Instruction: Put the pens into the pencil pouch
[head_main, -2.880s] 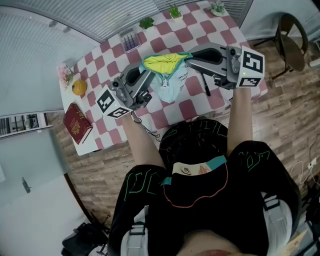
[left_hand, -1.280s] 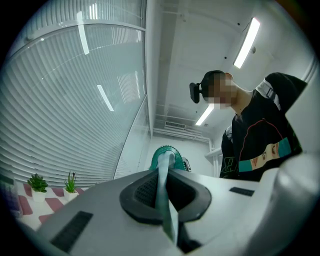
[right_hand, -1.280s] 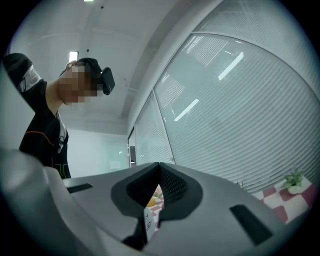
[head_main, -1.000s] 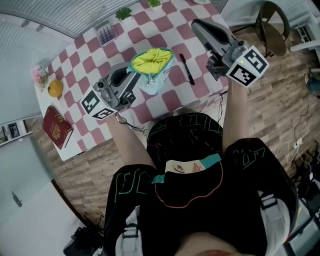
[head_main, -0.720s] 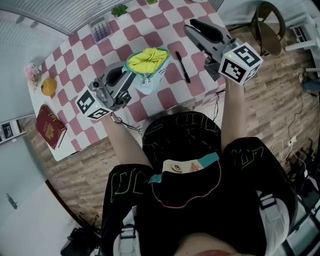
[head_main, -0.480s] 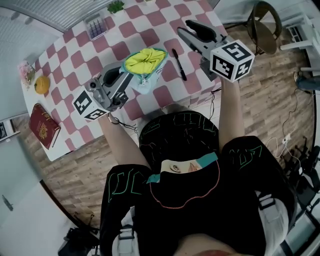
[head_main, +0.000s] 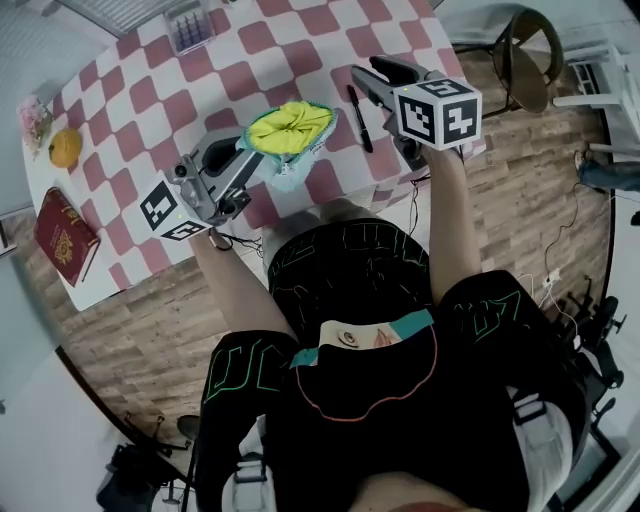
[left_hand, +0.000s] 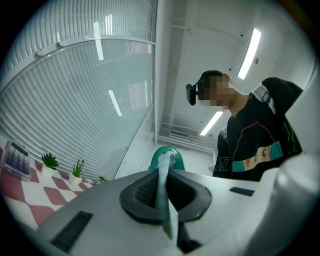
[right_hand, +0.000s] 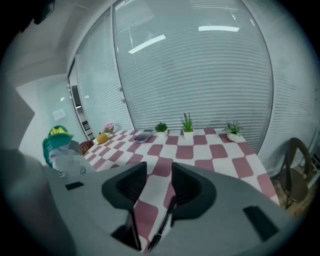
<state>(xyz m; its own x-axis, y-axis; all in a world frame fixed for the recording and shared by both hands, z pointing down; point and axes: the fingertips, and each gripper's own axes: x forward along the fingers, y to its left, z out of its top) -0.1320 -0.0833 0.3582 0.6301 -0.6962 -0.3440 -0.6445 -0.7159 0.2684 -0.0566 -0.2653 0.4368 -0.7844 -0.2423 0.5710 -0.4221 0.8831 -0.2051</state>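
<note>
Right gripper view shows your right gripper (right_hand: 159, 176) with jaws opening and nothing pressed between them. The pen (right_hand: 164, 220) lies on the table (right_hand: 220, 150) beneath, just right of the pouch (head_main: 290, 128). Straddle its barrel squarely before closing. Your left gripper (left_hand: 162, 186) pinches the pouch's rim.

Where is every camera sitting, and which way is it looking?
Head view: worn on the head, looking steeply down at the table, left gripper, right gripper, arms, lap.
Left gripper view: on the left gripper, facing up at ceiling and person; jaws shut on the pouch.
Right gripper view: on the right gripper, facing across the table to blinds; jaws opening, pen lying untouched below.
Shared: head and right gripper views show the pen.
</note>
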